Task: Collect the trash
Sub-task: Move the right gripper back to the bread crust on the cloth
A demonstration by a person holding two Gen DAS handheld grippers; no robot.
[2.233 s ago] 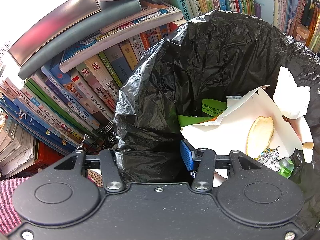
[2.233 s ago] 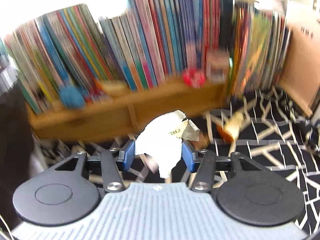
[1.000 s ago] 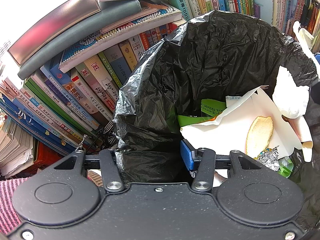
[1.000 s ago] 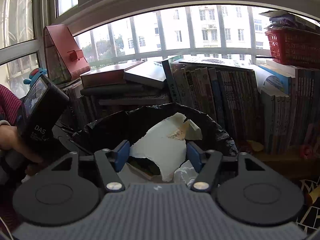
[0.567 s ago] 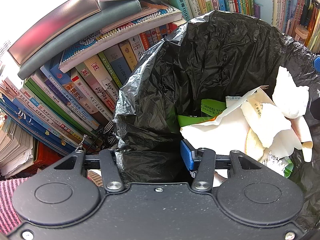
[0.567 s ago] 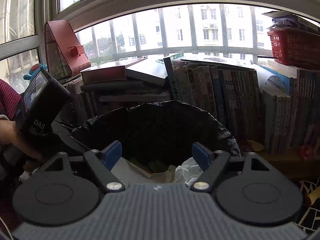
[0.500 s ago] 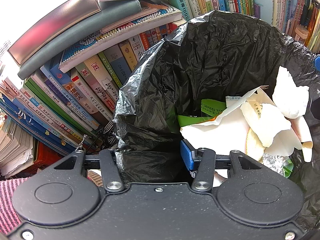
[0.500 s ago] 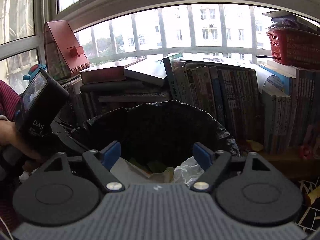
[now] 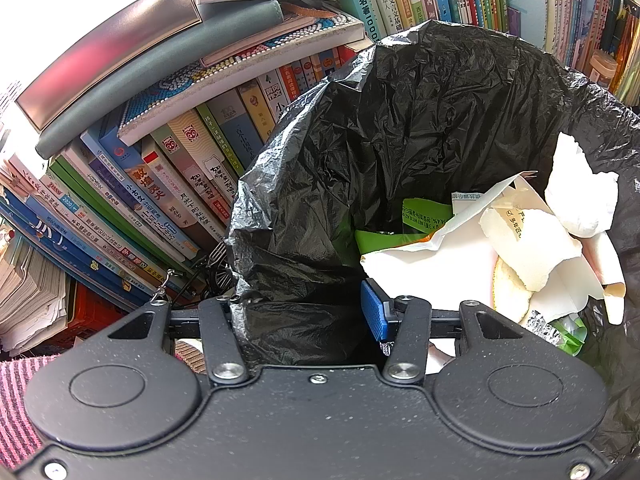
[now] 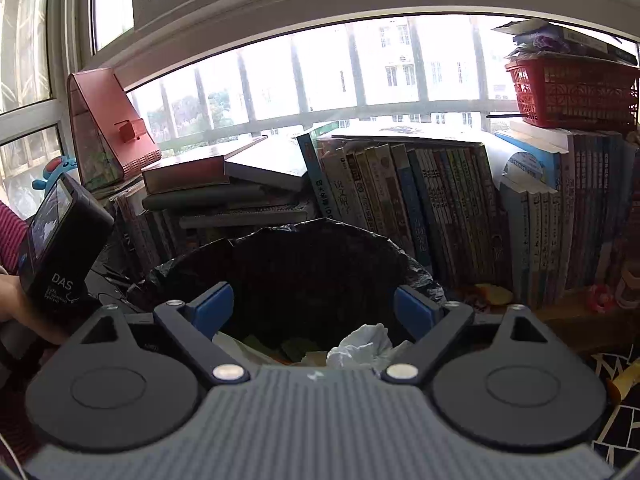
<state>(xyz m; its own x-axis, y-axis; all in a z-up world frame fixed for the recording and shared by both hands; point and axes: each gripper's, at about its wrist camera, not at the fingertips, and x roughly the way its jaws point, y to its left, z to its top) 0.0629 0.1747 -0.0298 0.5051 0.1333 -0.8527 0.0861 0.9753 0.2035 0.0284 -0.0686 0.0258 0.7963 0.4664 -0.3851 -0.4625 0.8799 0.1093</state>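
1. right gripper jaws opening wide, nothing between them, trash bag mouth straight ahead and below
2. left gripper pinching the bag's near rim, holding it open
3. white paper scrap lies inside the bag, to the left gripper's right
4. remaining trash not visible; right gripper is the free one

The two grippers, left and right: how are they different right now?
The left gripper is shut on the black bag's edge, while the right gripper holds nothing and its jaws are opening. The left is narrow; the right is spread wide. The left looks down into the bag; the right looks across it toward the books. Both have blue pads.
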